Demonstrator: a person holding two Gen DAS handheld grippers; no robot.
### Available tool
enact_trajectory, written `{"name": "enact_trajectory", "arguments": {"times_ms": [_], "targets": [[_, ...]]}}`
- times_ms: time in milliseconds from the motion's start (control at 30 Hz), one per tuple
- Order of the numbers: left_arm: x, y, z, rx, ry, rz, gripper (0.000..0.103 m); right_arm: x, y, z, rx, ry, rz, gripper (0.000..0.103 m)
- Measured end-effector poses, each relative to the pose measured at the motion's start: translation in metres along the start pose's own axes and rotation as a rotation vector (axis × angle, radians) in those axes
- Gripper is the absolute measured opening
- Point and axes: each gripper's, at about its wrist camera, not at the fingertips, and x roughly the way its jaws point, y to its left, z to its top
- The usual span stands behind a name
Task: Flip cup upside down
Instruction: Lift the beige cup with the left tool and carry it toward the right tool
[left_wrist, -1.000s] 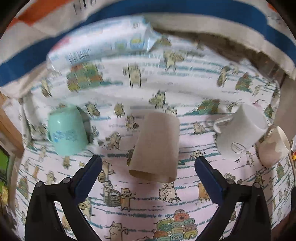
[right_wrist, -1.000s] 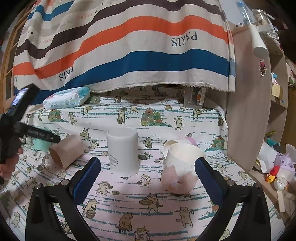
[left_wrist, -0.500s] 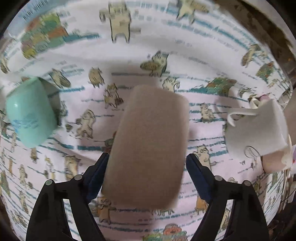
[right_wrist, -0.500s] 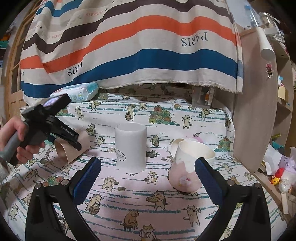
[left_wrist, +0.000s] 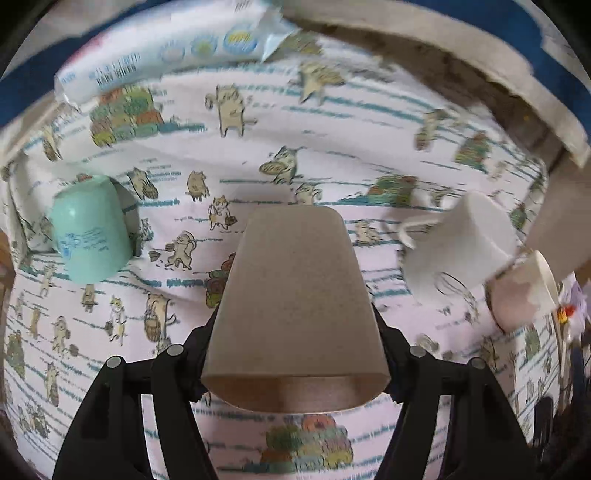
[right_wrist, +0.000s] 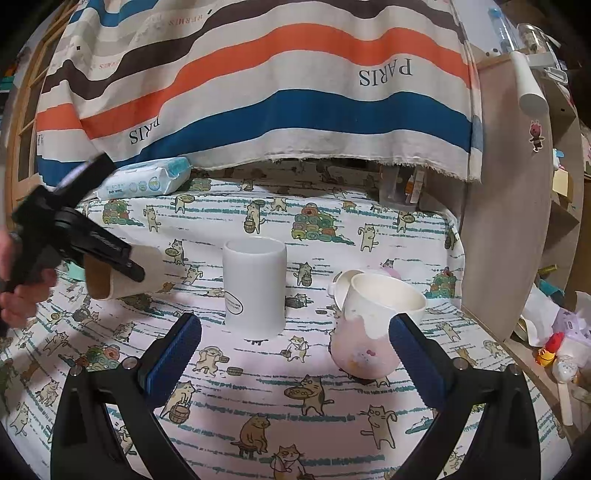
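Note:
My left gripper (left_wrist: 293, 332) is shut on a tan cup (left_wrist: 295, 314), gripping its sides near the open rim. The cup is held above the tablecloth, its closed base pointing away from me. In the right wrist view the same cup (right_wrist: 147, 273) hangs clear of the cloth at the left, with the left gripper (right_wrist: 122, 264) clamped on it. My right gripper (right_wrist: 295, 354) is open and empty, low over the front of the table, apart from the cups.
A mint cup (left_wrist: 90, 236) stands upside down at the left. A white mug (right_wrist: 255, 286) stands upside down mid-table. A pink and cream mug (right_wrist: 369, 325) stands upright at the right. A wipes pack (right_wrist: 147, 181) lies at the back. A wooden shelf (right_wrist: 517, 221) borders the right.
My left gripper closed on the lying tan cup and lifted it off the cloth. My right gripper stayed open and barely moved.

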Motion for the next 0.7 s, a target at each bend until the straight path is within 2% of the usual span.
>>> {"name": "enact_trajectory", "arguments": {"times_ms": [200,333,467,700], "targets": [[-0.039,-0.022,-0.033,0.055,-0.123,-0.004,0.067,0.001,-0.001,-0.001,0.008,0.006,-0.002,0.102],[-0.05,-0.03,-0.059,0.06,-0.144,-0.031,0.067,0.001,-0.001,-0.001,0.01,0.008,0.001,0.102],[-0.053,-0.042,-0.088,0.074,-0.166,-0.018,0.068,0.001,-0.002,-0.002,0.013,0.008,0.001,0.102],[-0.049,-0.057,-0.127,0.039,-0.184,0.005,0.068,0.0,-0.003,-0.003,0.012,0.007,-0.004,0.102]]}}
